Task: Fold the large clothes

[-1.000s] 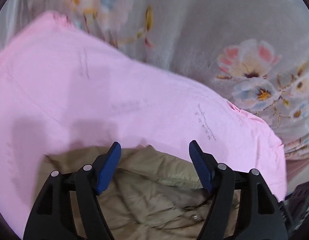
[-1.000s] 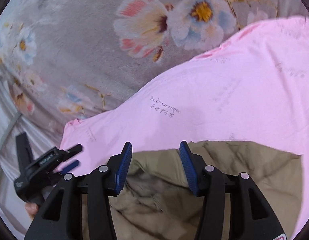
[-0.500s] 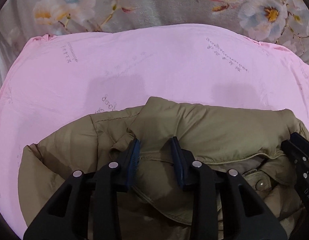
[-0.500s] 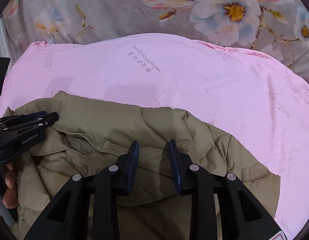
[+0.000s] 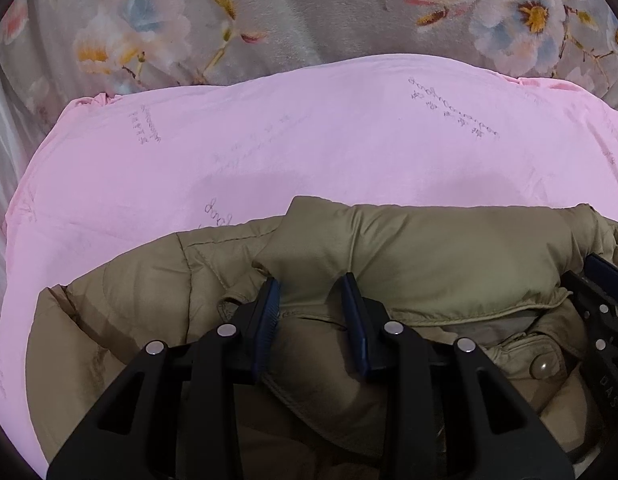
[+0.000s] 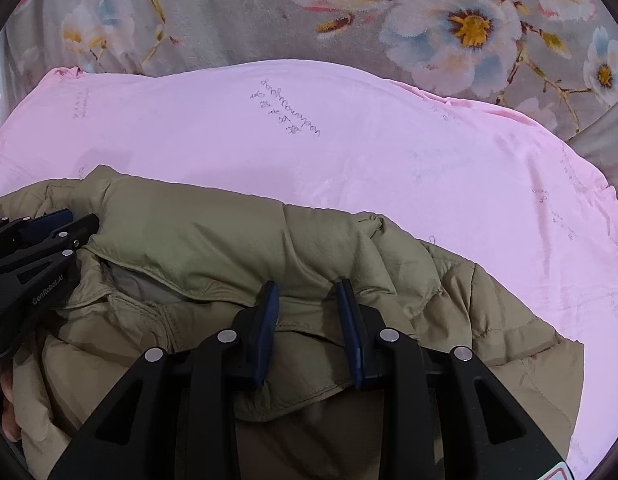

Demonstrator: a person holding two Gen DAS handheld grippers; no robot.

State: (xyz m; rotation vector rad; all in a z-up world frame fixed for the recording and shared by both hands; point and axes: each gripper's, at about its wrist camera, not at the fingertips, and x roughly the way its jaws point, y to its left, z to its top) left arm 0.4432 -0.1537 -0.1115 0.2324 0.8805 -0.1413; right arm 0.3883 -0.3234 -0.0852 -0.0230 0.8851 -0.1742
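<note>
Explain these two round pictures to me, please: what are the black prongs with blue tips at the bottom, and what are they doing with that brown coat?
No robot here: a person holds a hand tool in each hand, each with two jaws and a wide-angle camera looking along them. That is why both pictures are round and bent at the edges.

One picture is from the left gripper, the other from the right gripper. Each also catches the other tool at its edge.

On the surface lies a pink sheet over a grey flowered blanket. On the sheet sits an olive padded jacket, the garment to be folded.

Both sets of jaws have just been closing and now pinch folds of the jacket's fabric near its collar edge, one on each side. A snap button shows beside the left gripper.
</note>
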